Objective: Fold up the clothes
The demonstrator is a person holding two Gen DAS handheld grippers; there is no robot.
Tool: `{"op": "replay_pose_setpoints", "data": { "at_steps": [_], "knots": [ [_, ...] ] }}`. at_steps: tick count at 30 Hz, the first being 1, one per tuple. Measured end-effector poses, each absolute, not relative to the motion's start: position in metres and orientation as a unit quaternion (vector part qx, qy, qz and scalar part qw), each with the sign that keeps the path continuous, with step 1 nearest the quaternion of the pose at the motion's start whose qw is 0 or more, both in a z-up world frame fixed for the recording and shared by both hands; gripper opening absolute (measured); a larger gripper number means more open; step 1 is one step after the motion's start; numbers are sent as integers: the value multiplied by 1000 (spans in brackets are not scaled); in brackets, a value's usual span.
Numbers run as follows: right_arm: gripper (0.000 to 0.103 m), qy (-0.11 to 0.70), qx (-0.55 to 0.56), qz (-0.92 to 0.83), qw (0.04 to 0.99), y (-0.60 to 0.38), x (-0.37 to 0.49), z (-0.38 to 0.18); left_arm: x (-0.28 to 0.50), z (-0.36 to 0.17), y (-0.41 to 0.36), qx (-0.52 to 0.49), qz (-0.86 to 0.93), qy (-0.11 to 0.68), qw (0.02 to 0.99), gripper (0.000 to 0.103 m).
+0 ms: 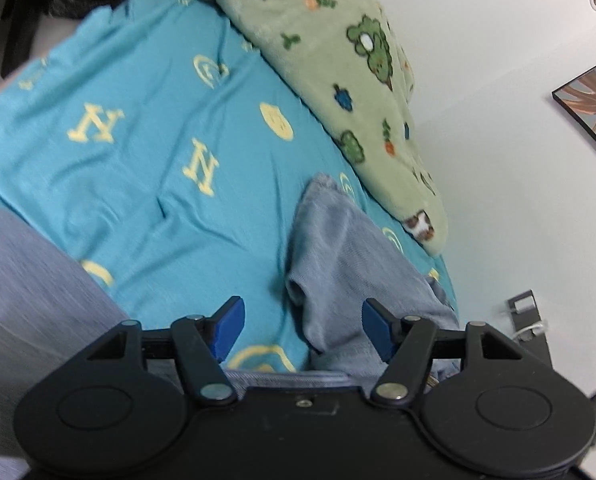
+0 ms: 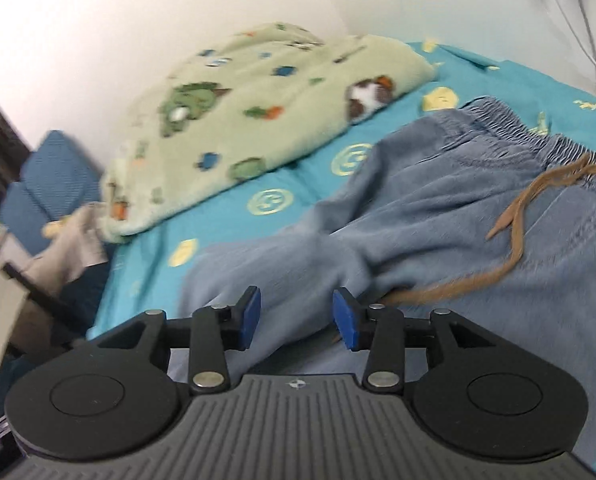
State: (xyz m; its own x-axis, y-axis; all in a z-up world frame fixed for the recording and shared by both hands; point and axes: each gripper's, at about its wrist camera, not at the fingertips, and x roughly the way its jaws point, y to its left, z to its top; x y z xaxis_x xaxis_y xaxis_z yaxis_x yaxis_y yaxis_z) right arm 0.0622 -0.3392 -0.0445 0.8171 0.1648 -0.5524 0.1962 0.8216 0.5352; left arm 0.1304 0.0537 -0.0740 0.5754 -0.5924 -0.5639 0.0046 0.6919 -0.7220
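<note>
Left wrist view is showing my left gripper (image 1: 301, 330) hanging open over the blue bedsheet (image 1: 138, 168), holding nothing. A leg of the blue pants (image 1: 337, 256) is lying just past its right finger. My right gripper (image 2: 296, 318) is partly open too — pants cloth is sitting between the blue pads (image 2: 345, 318), but they are not squeezing it. I am thinking the brown drawstring (image 2: 513, 240) could get pinched by mistake, since it is trailing close by. The green blanket (image 2: 234, 128) is lying far off — near the wall.
</note>
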Motion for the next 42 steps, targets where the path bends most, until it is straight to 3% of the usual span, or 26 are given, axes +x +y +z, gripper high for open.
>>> {"op": "replay_pose_setpoints", "data": {
  "at_steps": [15,20,23,24,25,30,33,35,37,42],
  "knots": [
    [46,300,406,27,863,-361,59,-64,170,-104,23,-452,-134,437,766,54],
    [46,302,447,31,842,-372,58,-71,184,-120,5,-472,-132,448,748,40],
    [46,297,459,34,837,-376,58,-70,190,-123,1,-475,-112,435,757,24],
    [46,295,459,34,837,-376,58,-69,190,-122,2,-473,-102,425,765,13],
    [46,294,460,33,837,-377,58,-69,190,-121,3,-473,-95,409,775,10],
    [46,297,473,40,828,-379,59,-72,201,-122,4,-489,-98,377,781,11],
    [47,300,468,42,830,-378,61,-74,216,-124,-9,-479,-111,388,780,20],
    [47,306,463,43,830,-376,64,-77,222,-121,-16,-453,-97,384,798,18],
    [47,316,456,45,831,-374,67,-82,223,-116,-14,-446,-78,372,810,4],
    [47,334,434,51,835,-366,73,-88,206,-66,14,-427,-67,297,851,3]
  ]
}}
